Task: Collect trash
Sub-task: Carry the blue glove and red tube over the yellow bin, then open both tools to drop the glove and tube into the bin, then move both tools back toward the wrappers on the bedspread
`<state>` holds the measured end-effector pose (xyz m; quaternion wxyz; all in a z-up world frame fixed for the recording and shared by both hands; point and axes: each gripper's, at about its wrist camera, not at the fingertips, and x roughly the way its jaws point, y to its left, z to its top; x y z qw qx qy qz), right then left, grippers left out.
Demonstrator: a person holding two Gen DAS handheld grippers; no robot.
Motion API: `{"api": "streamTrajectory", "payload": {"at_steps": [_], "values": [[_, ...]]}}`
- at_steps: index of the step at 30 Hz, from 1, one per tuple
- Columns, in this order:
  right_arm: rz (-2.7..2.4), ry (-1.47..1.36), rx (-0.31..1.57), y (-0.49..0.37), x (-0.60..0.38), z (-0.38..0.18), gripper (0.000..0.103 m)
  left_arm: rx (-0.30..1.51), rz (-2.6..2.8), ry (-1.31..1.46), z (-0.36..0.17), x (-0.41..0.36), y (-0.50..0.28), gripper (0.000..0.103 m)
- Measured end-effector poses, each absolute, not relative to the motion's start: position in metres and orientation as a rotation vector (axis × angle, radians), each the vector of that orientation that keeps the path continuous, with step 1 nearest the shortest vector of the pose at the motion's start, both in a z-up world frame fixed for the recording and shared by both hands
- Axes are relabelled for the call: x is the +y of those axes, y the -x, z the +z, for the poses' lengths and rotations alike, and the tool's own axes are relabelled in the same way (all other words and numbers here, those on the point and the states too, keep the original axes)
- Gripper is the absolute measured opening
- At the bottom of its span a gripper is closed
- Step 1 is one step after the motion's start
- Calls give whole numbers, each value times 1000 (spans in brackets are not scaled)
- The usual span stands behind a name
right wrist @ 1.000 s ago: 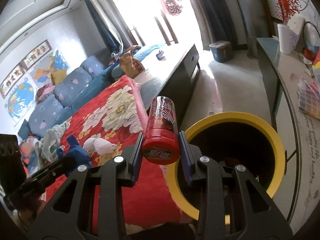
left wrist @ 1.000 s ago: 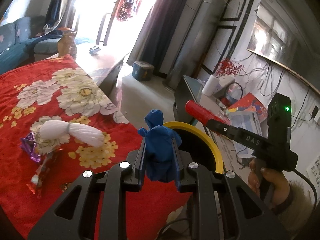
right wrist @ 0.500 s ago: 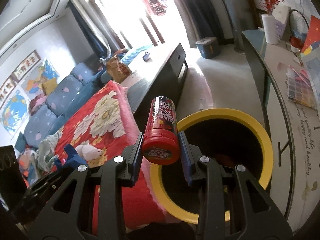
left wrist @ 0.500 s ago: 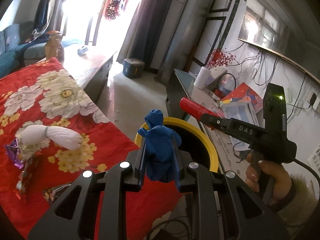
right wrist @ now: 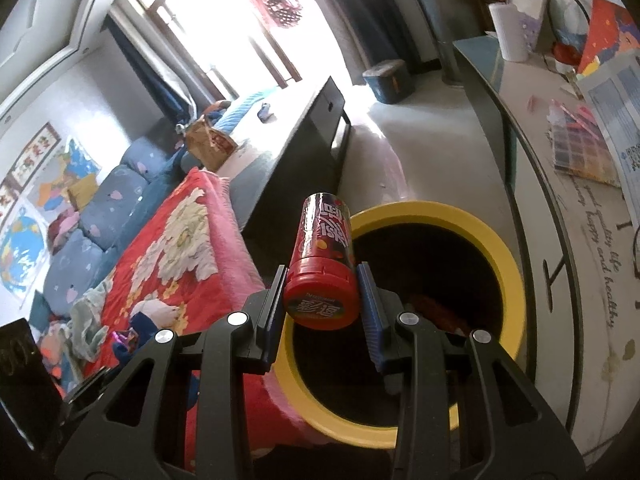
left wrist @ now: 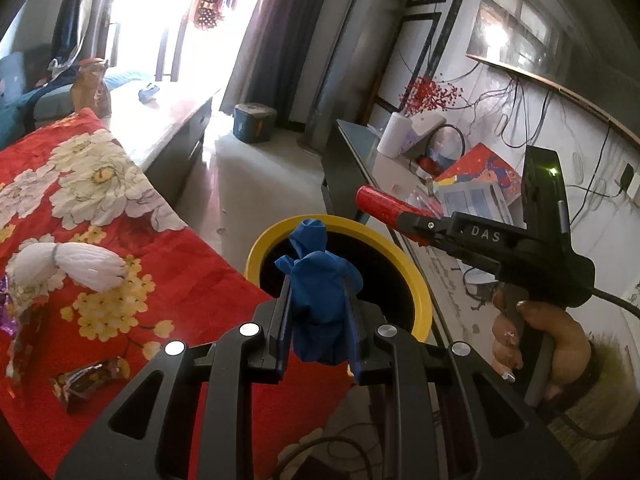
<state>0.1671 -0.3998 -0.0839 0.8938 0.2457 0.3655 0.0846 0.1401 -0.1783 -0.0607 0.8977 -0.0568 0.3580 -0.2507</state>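
My left gripper (left wrist: 318,312) is shut on a crumpled blue glove (left wrist: 318,280) and holds it over the near rim of the yellow-rimmed trash bin (left wrist: 420,280). My right gripper (right wrist: 322,292) is shut on a red candy tube (right wrist: 324,264) and holds it above the bin's left rim (right wrist: 508,272). The right gripper with the tube (left wrist: 380,206) also shows in the left wrist view, above the bin's far side. On the red floral cloth (left wrist: 192,280) lie a white yarn bundle (left wrist: 80,266) and a brown wrapper (left wrist: 88,376).
A dark glass-topped desk (right wrist: 520,120) with papers and a paper roll (left wrist: 394,134) stands right of the bin. A low dark cabinet (right wrist: 304,152) and a blue box (left wrist: 254,122) stand beyond. A blue sofa (right wrist: 92,232) is at the left.
Both grippers have moved toward the bin with their loads. The bin now sits more fully under the blue glove and the red tube.
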Motion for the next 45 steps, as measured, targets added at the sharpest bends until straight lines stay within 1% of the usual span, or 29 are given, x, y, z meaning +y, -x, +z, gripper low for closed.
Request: {"api": "streamTrajectory", "payload": {"at_steps": [12, 14, 15, 16, 17, 18, 19, 21, 23, 25, 27, 31, 45], "values": [[123, -535, 782, -169, -414, -96, 28, 779, -543, 101, -79, -199, -153, 22], [109, -551, 786, -169, -418, -98, 28, 777, -549, 99, -80, -204, -155, 23], [98, -563, 787, -169, -420, -99, 31, 777, -556, 98, -81, -207, -159, 25], [89, -577, 790, -168, -423, -100, 41, 782, -559, 96, -83, -208, -161, 41], [77, -591, 793, -168, -425, -102, 46, 793, -555, 99, -87, -209, -166, 64], [64, -600, 793, -167, -427, -102, 50, 804, -537, 114, -90, -207, -170, 72], [61, -600, 792, -166, -428, -102, 52, 809, -530, 131, -92, -204, -172, 76], [53, -591, 786, -165, -428, -101, 54, 808, -513, 145, -94, -198, -173, 78], [52, -576, 781, -165, -425, -99, 57, 794, -481, 140, -92, -191, -171, 89], [62, -560, 779, -165, -420, -98, 57, 780, -460, 143, -89, -184, -169, 92], [87, -533, 774, -165, -412, -94, 58, 765, -434, 141, -86, -177, -166, 93], [126, -471, 747, -163, -395, -83, 62, 733, -384, 143, -78, -162, -161, 93], [324, -298, 717, -152, -321, -63, 62, 633, -241, 174, -52, -100, -143, 93]]}}
